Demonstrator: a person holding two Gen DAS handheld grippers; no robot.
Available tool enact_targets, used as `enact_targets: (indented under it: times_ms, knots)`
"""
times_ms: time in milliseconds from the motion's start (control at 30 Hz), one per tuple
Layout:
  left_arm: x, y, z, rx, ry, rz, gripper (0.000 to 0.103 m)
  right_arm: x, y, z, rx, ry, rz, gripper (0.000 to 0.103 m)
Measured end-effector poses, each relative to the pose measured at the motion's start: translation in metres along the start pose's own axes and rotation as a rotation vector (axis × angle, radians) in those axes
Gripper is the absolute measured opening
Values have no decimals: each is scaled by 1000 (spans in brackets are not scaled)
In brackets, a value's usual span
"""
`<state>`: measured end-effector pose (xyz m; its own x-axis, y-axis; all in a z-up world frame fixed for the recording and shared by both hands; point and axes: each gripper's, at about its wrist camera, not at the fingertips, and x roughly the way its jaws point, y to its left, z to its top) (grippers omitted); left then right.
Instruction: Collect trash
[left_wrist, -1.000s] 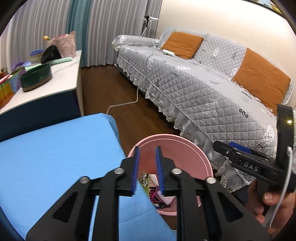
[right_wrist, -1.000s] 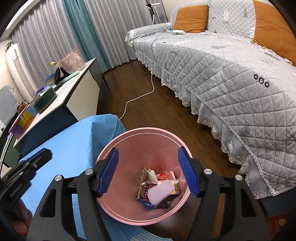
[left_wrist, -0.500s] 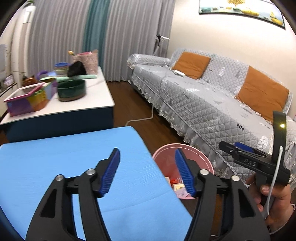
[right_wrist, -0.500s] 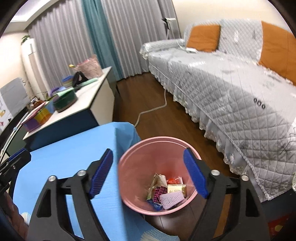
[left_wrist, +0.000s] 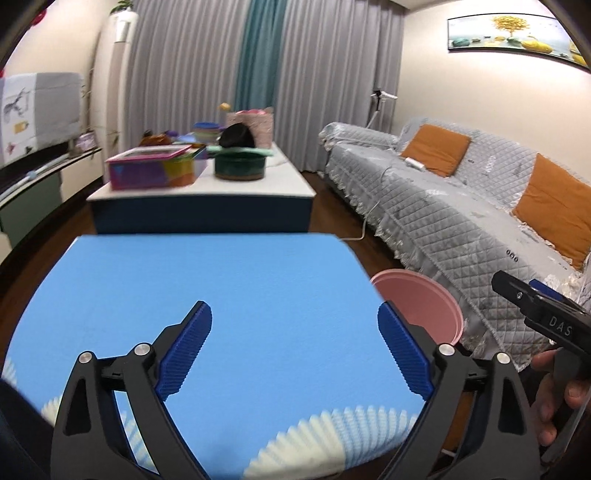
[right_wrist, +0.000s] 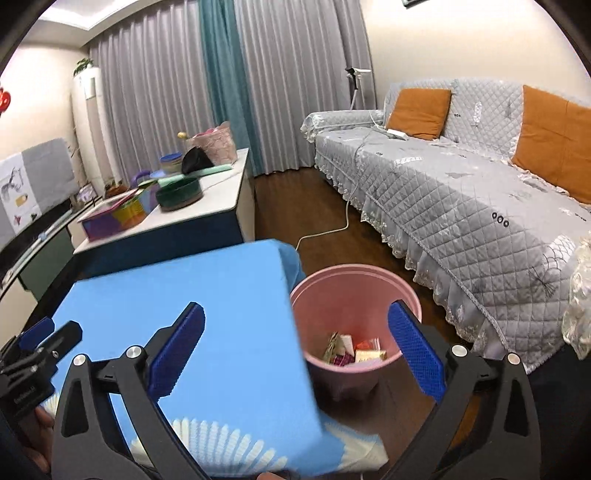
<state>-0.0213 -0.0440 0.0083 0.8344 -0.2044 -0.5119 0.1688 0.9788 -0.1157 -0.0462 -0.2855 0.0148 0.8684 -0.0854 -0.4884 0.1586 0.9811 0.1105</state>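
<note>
Left gripper (left_wrist: 294, 349), shut a second ago, now spread wide and empty beside right gripper (right_wrist: 295, 353) (equally wide, empty); wrappers (right_wrist: 352, 352) in pink bin (right_wrist: 406, 291) between right fingers—drop judged complete.

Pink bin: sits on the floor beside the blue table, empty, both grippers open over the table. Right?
Not empty. The right wrist view shows wrappers and packets lying at the bottom of the pink bin. The rest holds: it stands on the floor beside the blue table, and the left gripper and right gripper are both open.

A home living room: quilted sofa (left_wrist: 461, 206), curtains (left_wrist: 258, 74), wall picture (left_wrist: 517, 29).
</note>
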Motion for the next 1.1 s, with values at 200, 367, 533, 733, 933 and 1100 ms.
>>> enact_targets:
  times_ms: [200, 367, 533, 733, 933, 1100]
  knots:
    - [-15, 13, -30, -8, 10, 82, 95, -13, 15, -22, -49, 2, -15, 98]
    - [-10, 20, -37, -15, 39, 102, 95, 0, 20, -37, -57, 49, -21, 98]
    - [-7, 27, -38, -36, 44, 120, 95, 11, 29, -43, -94, 72, -25, 98]
    - [-6, 29, -41, -60, 54, 127, 95, 16, 32, -44, -105, 68, -27, 98]
    - [-6, 29, -43, -55, 55, 126, 95, 15, 34, -45, -111, 59, -27, 98]
    - [-6, 28, -44, -54, 52, 128, 95, 14, 32, -44, -106, 54, -30, 98]
